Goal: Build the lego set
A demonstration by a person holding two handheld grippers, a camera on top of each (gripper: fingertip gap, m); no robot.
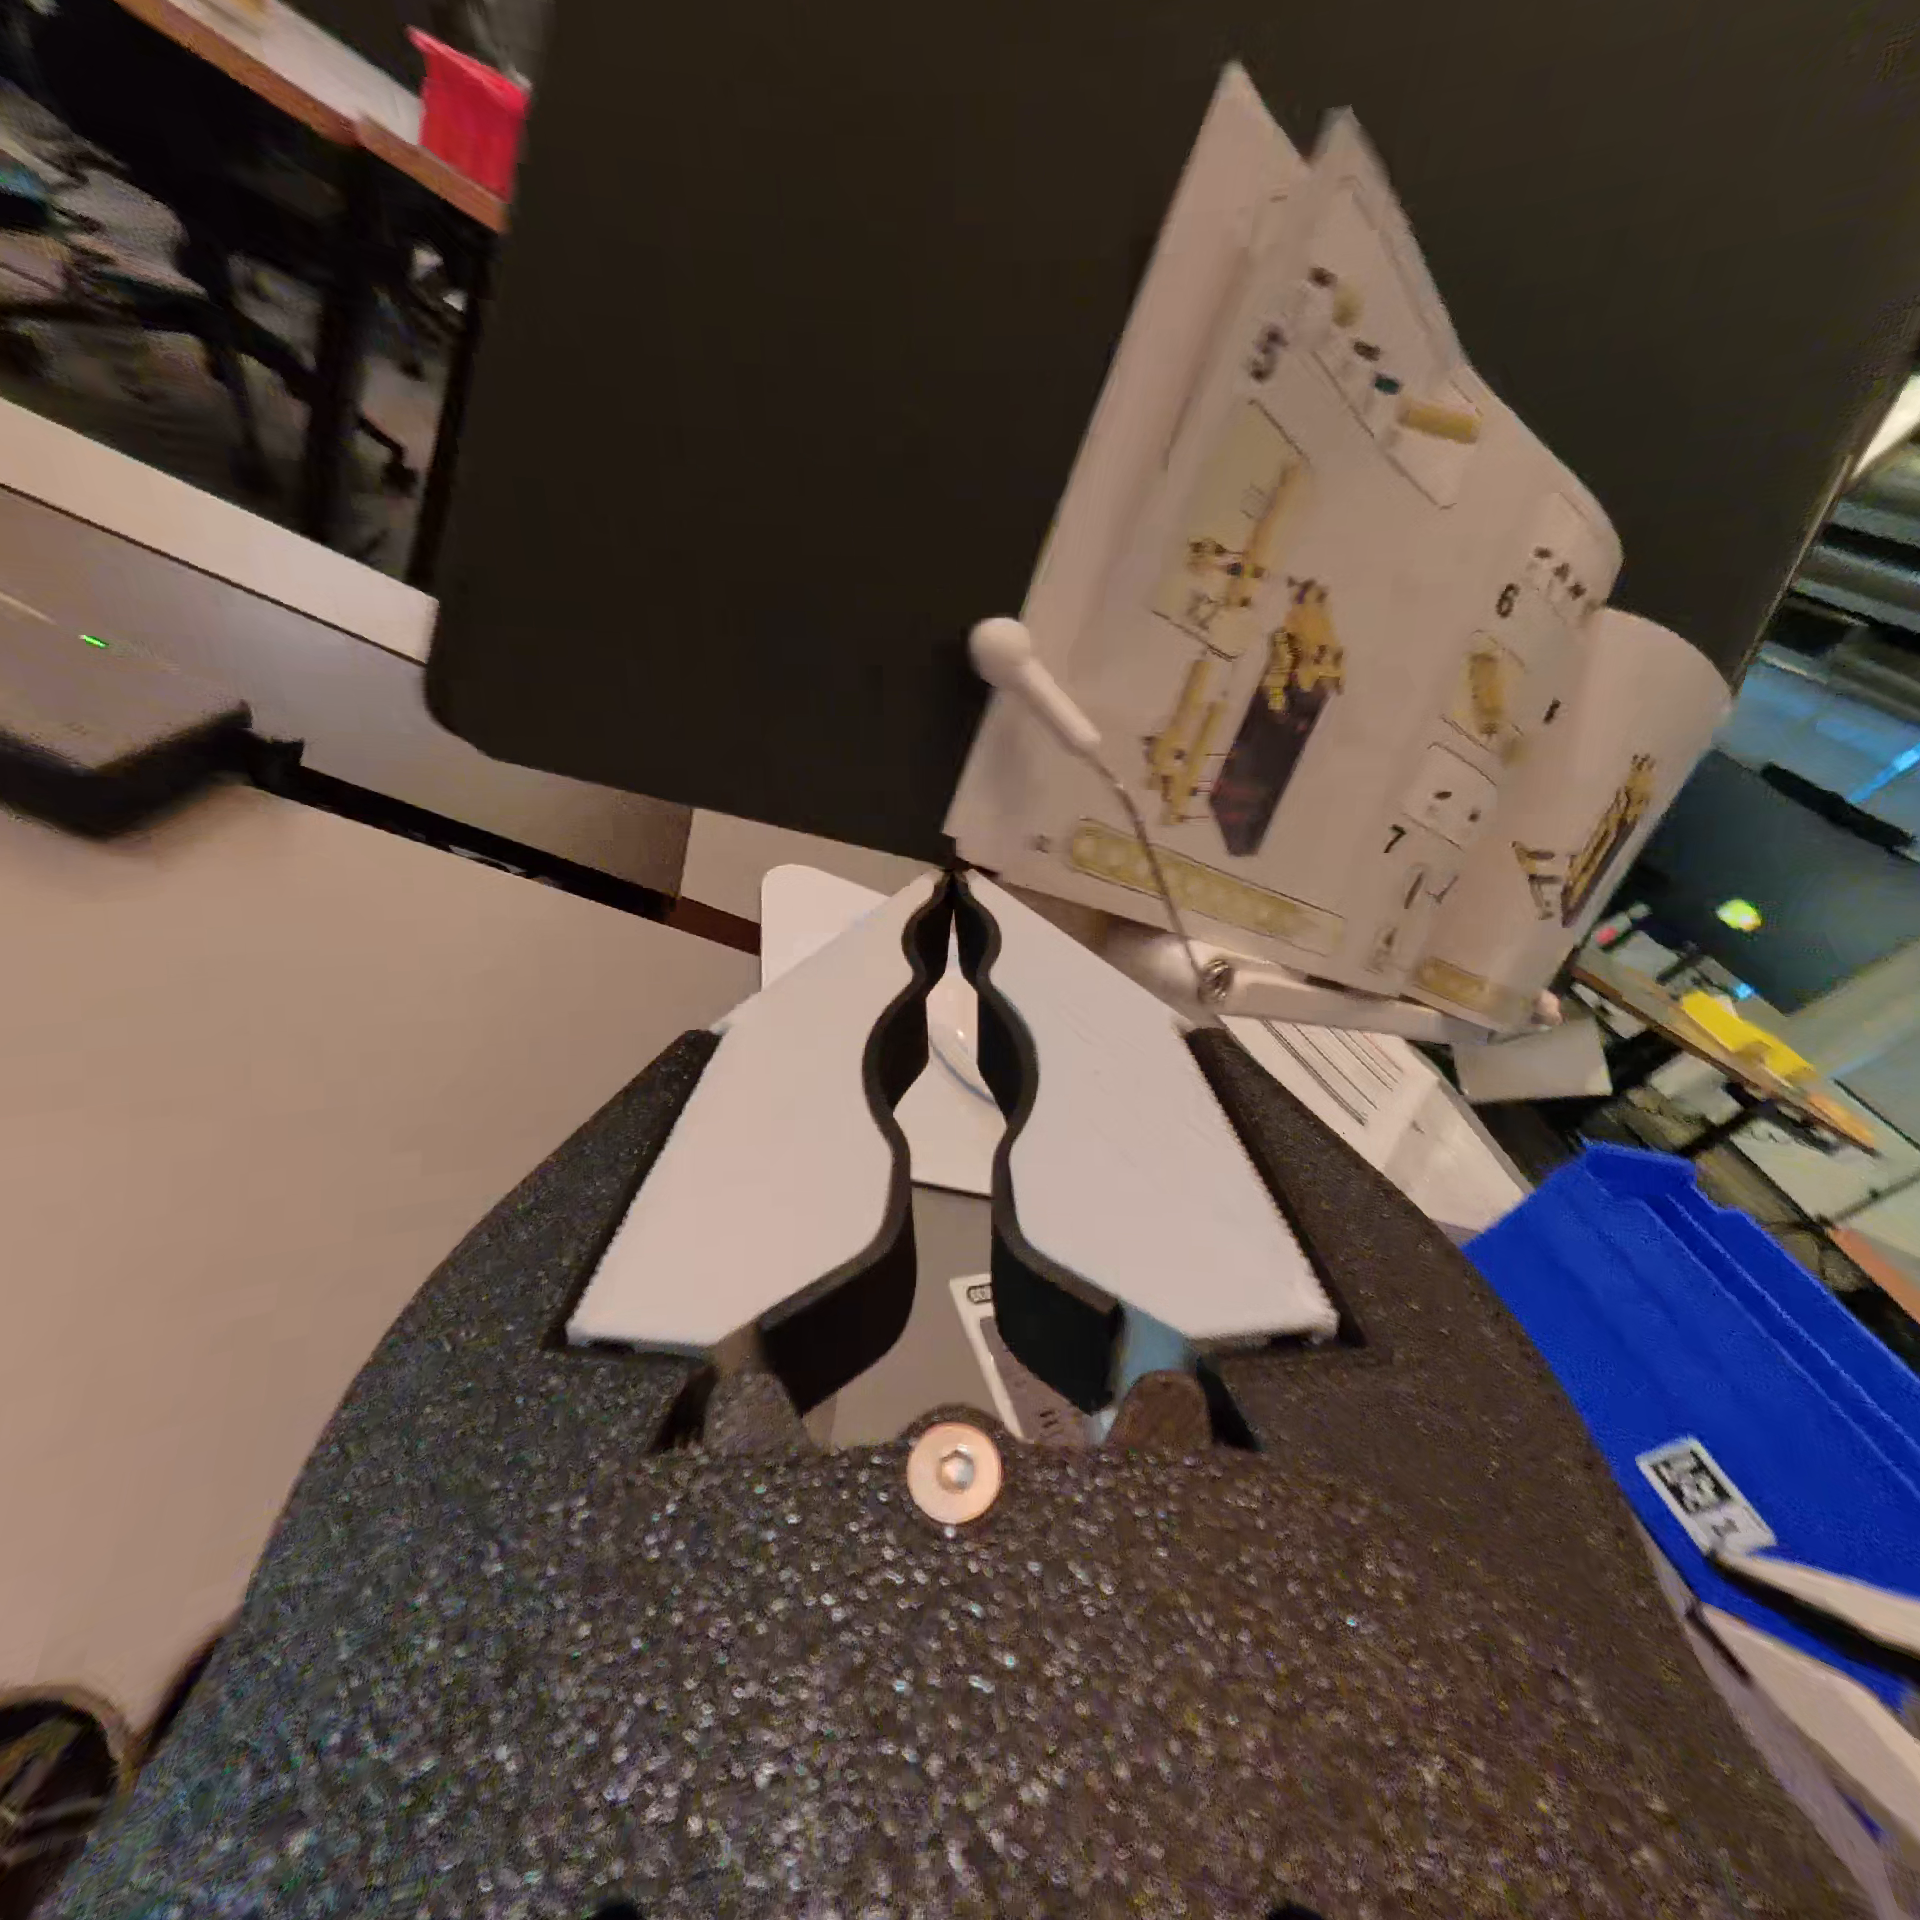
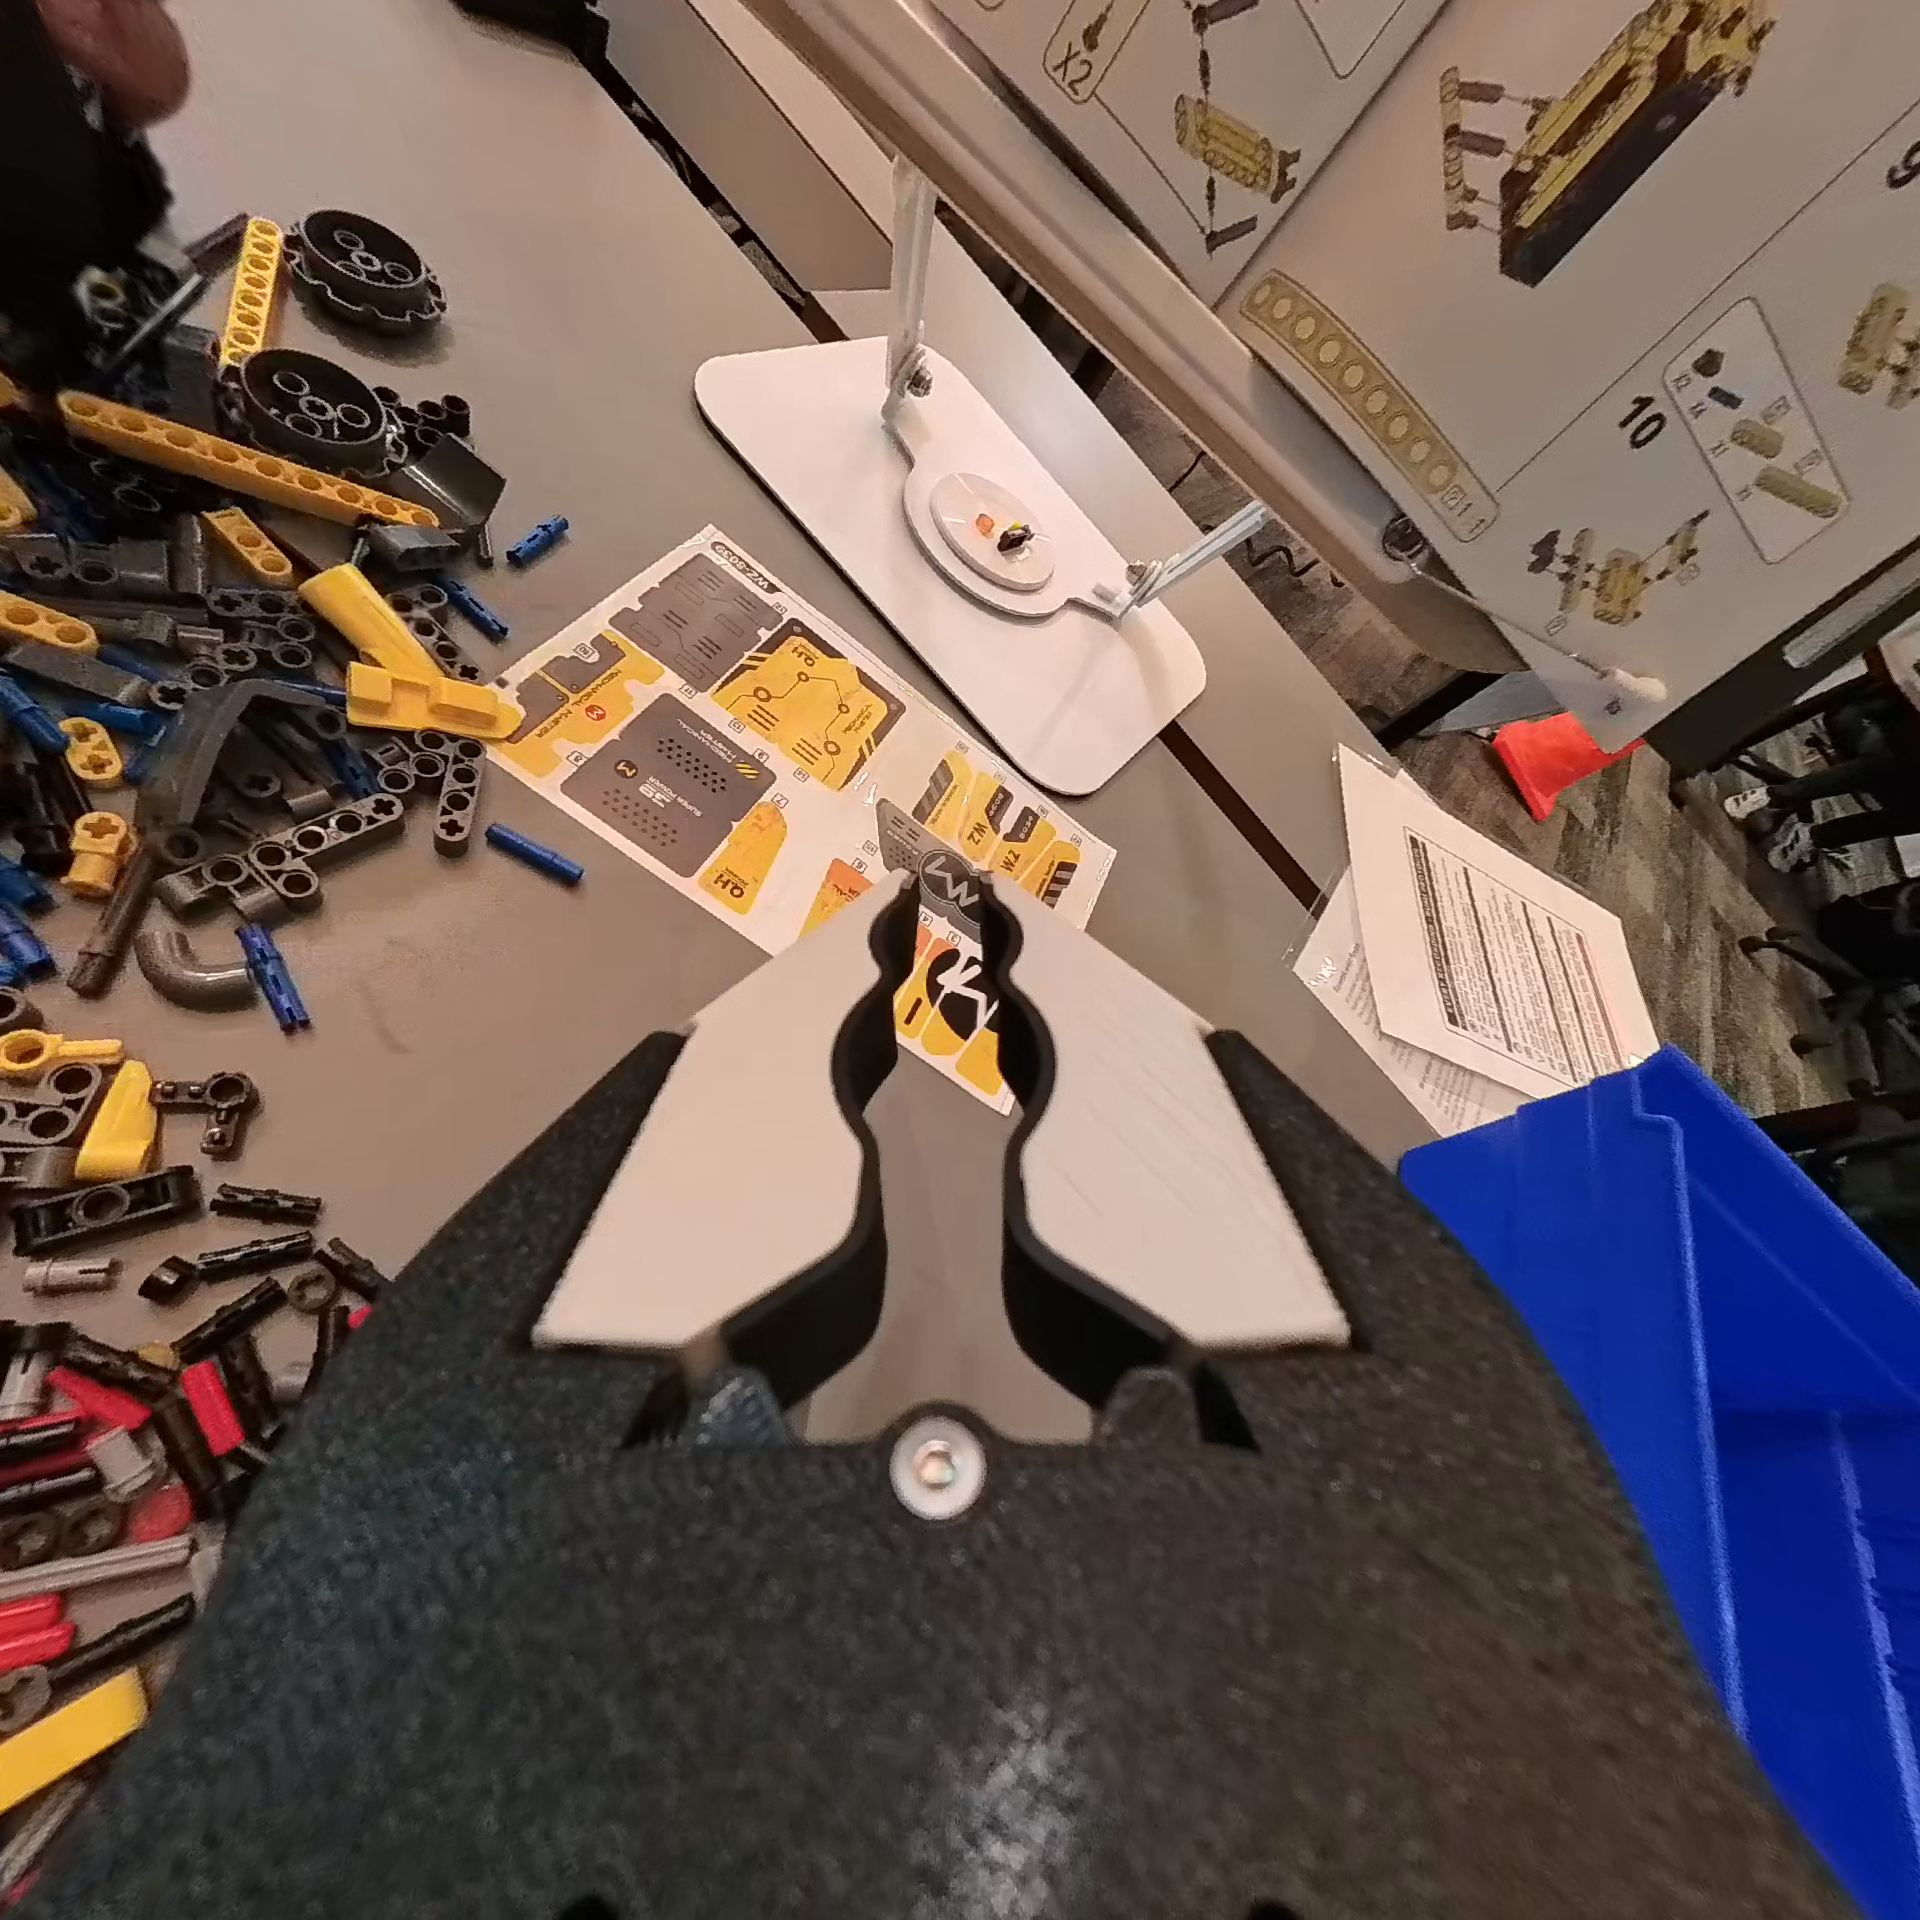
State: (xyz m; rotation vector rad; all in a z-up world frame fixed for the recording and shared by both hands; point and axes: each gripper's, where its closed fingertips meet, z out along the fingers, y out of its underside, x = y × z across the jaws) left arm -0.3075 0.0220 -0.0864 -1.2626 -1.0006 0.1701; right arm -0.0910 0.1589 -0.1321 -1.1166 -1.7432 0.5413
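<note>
In the left wrist view my left gripper [image 1: 951, 881] is shut on the lower edge of a large black sheet [image 1: 779, 416], the cover or a page of a build-instruction booklet. The booklet's printed white pages [image 1: 1299, 623] fan out to the right on a white book stand [image 1: 1330, 1003], whose ball-tipped wire page holder [image 1: 1039, 696] lies across them. In the right wrist view my right gripper [image 2: 948, 883] is open by a narrow gap and empty, hovering over the near end of a yellow and grey sticker sheet [image 2: 727, 727] on the grey table. The booklet [image 2: 1558, 312] stands above it to the right.
A heap of yellow, black, blue and red building-toy parts [image 2: 208, 623] covers the table's left side. The stand's white base plate [image 2: 1091, 707] sits behind the sticker sheet. A blue bin [image 2: 1714, 1351] is at the right, also in the left wrist view [image 1: 1714, 1351]. Printed papers [image 2: 1475, 956] lie at the table edge.
</note>
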